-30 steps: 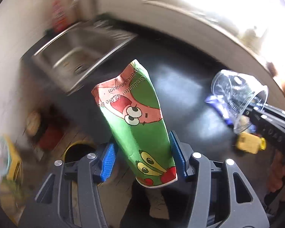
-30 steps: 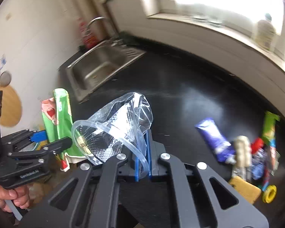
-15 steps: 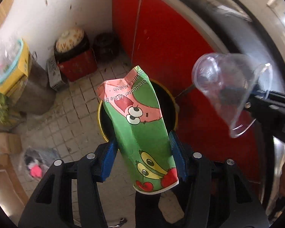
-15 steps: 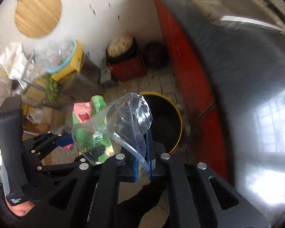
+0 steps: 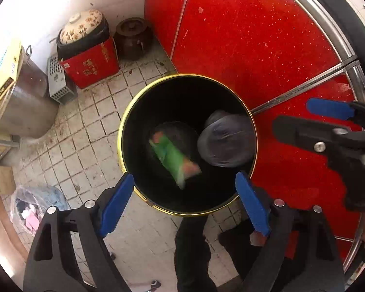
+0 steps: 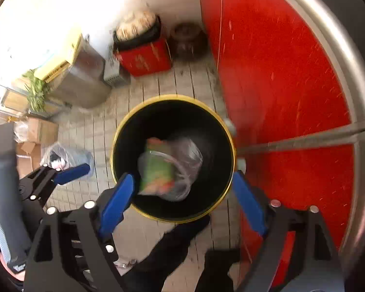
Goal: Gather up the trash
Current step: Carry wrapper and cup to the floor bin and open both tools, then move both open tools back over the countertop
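Two handheld grippers are being held over a round black trash bin with a yellow rim (image 5: 120, 143), which is standing on a pale tiled floor (image 5: 95, 126) just beside a glossy red cabinet front (image 5: 255, 36). The left gripper (image 5: 185, 194) is being seen from its own camera with its blue-padded jaws spread wide apart and nothing between them; the bin mouth is framed between the pads. The right gripper (image 6: 182, 197) is likewise being shown with its jaws wide open and empty, and its blue pad and black body are also being caught at the right edge of the left camera's view. Inside the bin, a crumpled green and pink paper carton (image 5: 174, 157) is being seen, blurred, next to a clear plastic cup (image 5: 226, 143); whether either is resting on the bottom cannot be told. In the right camera's view the two are overlapping, the cup partly around the carton. Against the white wall, a red box with a floral-lidded pot on top (image 5: 90, 60) and a dark brown lidded jar (image 5: 132, 37) are being shown beside each other.
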The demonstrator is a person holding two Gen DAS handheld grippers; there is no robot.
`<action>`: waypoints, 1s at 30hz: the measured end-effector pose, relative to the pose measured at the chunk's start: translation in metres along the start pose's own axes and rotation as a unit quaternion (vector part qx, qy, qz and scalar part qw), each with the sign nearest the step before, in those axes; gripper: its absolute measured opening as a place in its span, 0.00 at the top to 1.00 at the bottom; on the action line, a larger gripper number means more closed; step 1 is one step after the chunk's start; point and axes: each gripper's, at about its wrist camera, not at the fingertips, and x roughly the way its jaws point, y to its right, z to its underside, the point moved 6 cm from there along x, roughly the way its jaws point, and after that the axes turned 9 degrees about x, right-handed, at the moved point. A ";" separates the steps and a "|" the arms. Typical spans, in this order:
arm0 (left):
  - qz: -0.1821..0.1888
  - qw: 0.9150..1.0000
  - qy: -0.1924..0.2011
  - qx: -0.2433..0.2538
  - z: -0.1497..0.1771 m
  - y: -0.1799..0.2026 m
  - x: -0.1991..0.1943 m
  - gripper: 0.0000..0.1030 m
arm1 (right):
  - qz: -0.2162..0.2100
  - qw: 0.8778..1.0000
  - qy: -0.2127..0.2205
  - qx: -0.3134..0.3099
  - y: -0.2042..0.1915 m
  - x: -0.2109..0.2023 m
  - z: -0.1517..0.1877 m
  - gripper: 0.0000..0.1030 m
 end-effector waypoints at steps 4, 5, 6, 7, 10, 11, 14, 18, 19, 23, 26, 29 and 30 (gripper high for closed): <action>-0.010 1.000 0.012 0.014 0.001 0.003 -0.026 0.19 | -0.023 1.000 0.017 0.001 -0.005 -0.034 0.001 0.21; -0.014 1.000 0.018 0.021 0.001 0.006 -0.037 0.19 | -0.032 0.999 0.024 0.005 -0.005 -0.050 0.004 0.21; -0.017 0.999 0.024 0.026 0.002 0.009 -0.046 0.19 | -0.040 0.999 0.033 0.010 -0.002 -0.067 0.006 0.21; -0.022 0.999 0.033 0.036 0.001 0.015 -0.060 0.19 | -0.046 0.998 0.042 0.017 0.001 -0.083 0.009 0.21; -0.032 0.995 0.059 0.069 -0.005 0.040 -0.103 0.17 | -0.066 0.993 0.089 0.048 0.020 -0.162 0.026 0.21; -0.035 0.993 0.072 0.085 -0.009 0.051 -0.119 0.15 | -0.067 0.990 0.107 0.056 0.028 -0.186 0.032 0.21; -0.032 0.981 0.119 0.149 -0.029 0.107 -0.174 0.11 | -0.042 0.978 0.175 0.100 0.072 -0.266 0.061 0.18; 0.025 0.955 0.153 0.252 -0.055 0.213 -0.225 0.10 | 0.021 0.950 0.239 0.199 0.148 -0.347 0.119 0.18; 0.038 0.948 0.158 0.274 -0.058 0.235 -0.231 0.10 | 0.045 0.939 0.252 0.231 0.172 -0.366 0.139 0.18; 0.105 0.900 0.174 0.387 -0.059 0.356 -0.258 0.10 | 0.099 0.885 0.296 0.347 0.247 -0.419 0.218 0.18; 0.138 0.856 0.167 0.469 -0.042 0.443 -0.269 0.10 | 0.126 0.837 0.320 0.425 0.289 -0.446 0.280 0.18; 0.173 0.830 0.147 0.509 -0.018 0.497 -0.274 0.10 | 0.156 0.795 0.331 0.484 0.320 -0.461 0.346 0.18; 0.179 0.825 0.142 0.518 -0.009 0.509 -0.276 0.10 | 0.165 0.782 0.333 0.501 0.327 -0.467 0.366 0.18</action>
